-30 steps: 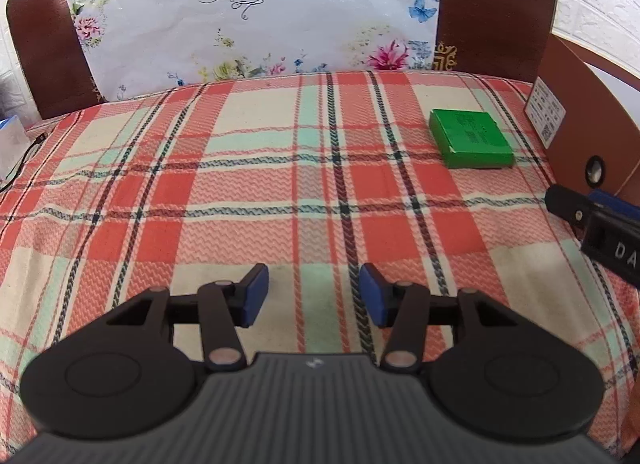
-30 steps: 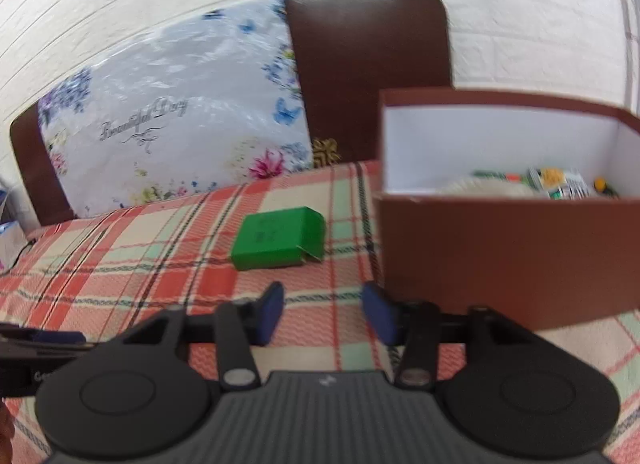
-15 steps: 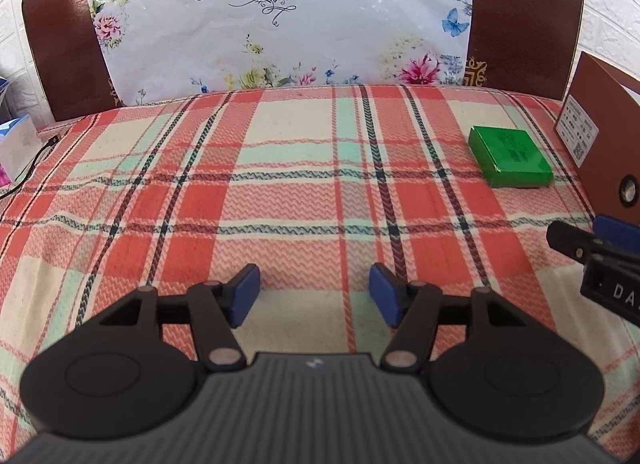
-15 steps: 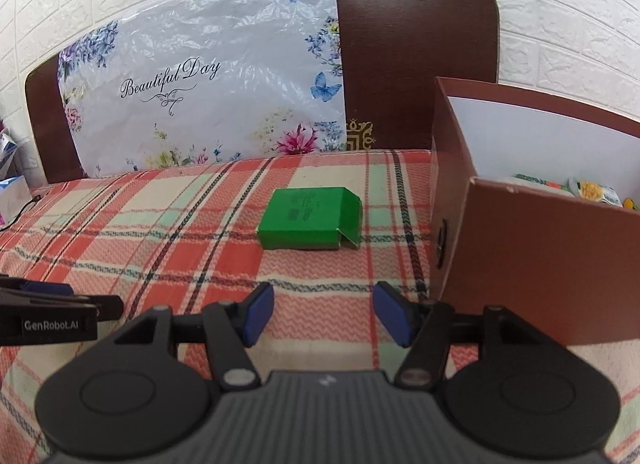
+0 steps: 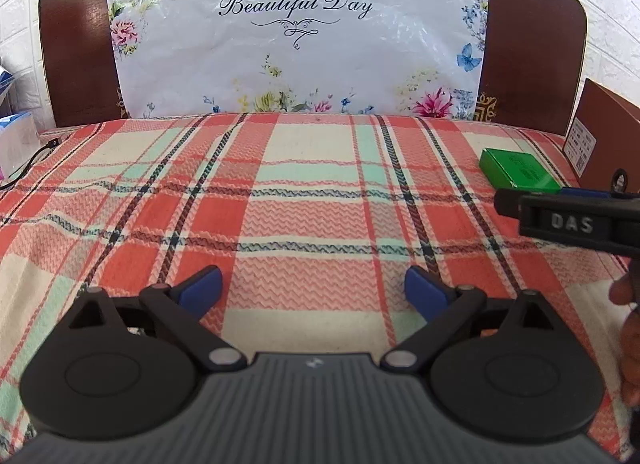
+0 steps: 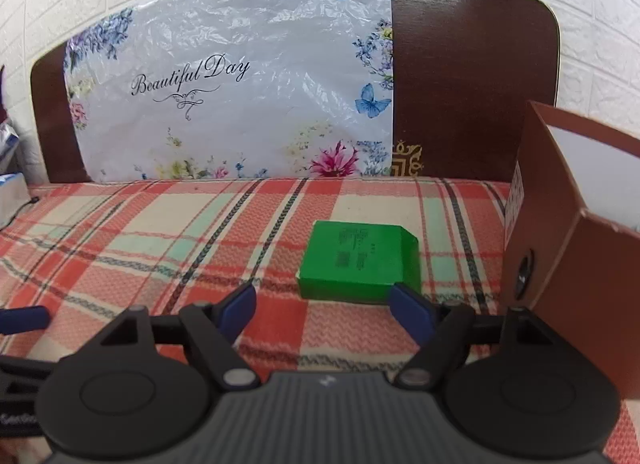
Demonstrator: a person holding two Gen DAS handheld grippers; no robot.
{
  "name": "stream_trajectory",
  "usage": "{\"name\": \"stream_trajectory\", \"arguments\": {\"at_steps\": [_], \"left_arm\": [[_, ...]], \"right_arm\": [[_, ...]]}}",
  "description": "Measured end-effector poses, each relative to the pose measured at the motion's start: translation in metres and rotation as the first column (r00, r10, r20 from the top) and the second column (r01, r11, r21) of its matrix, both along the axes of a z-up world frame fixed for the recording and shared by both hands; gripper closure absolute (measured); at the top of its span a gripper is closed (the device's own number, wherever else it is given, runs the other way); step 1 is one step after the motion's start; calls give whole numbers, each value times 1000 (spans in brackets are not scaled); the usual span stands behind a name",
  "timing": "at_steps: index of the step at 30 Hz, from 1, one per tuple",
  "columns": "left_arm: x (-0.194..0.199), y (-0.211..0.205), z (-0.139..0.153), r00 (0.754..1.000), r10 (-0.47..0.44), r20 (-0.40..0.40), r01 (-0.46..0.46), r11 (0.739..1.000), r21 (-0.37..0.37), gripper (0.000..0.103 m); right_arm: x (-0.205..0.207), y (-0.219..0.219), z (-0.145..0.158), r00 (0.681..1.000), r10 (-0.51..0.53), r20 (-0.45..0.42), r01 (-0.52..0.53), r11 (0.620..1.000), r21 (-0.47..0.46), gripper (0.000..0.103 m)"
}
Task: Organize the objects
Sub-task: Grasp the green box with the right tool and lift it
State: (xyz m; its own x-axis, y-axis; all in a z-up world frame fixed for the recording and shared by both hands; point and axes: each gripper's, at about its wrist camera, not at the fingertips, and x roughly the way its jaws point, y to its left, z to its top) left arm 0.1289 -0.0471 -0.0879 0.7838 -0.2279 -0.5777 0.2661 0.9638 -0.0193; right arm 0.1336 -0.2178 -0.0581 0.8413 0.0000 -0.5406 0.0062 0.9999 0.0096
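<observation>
A flat green box [image 6: 358, 260] lies on the plaid bedspread [image 6: 160, 248], just beyond my right gripper [image 6: 326, 306]. That gripper's jaws are opening and hold nothing; its right blue pad sits close to the box's near right corner. From the left wrist view the green box [image 5: 518, 173] appears far right, partly behind the right gripper's arm [image 5: 572, 219]. My left gripper [image 5: 312, 290] hovers over bare bedspread [image 5: 280, 199], its jaws opening wide with nothing between them.
A brown cardboard box [image 6: 568, 236] with a white inside stands at the right, next to the green box. A wooden headboard [image 5: 528, 47] with a flowered plastic bag [image 5: 296, 35] closes off the far side. A cable [image 5: 28, 167] and a white-and-blue object [image 5: 16, 135] lie at the far left.
Both grippers' jaws have spread much wider. The right gripper swung left, away from the brown box, and now faces the green box closely. The left gripper advanced slightly over the bedspread.
</observation>
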Motion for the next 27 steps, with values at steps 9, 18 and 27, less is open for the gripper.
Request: {"name": "stream_trajectory", "arguments": {"at_steps": [9, 18, 27], "left_arm": [[-2, 1, -1, 1000, -1, 11, 1, 1000, -8, 4], [-4, 1, -2, 1000, 0, 14, 0, 1000, -14, 3], [-3, -1, -2, 1000, -1, 16, 1, 1000, -2, 2]], "right_arm": [[27, -5, 0, 996, -82, -16, 83, 997, 12, 27], [58, -5, 9, 999, 46, -17, -48, 992, -120, 12], [31, -11, -2, 984, 137, -110, -146, 986, -80, 41]]}}
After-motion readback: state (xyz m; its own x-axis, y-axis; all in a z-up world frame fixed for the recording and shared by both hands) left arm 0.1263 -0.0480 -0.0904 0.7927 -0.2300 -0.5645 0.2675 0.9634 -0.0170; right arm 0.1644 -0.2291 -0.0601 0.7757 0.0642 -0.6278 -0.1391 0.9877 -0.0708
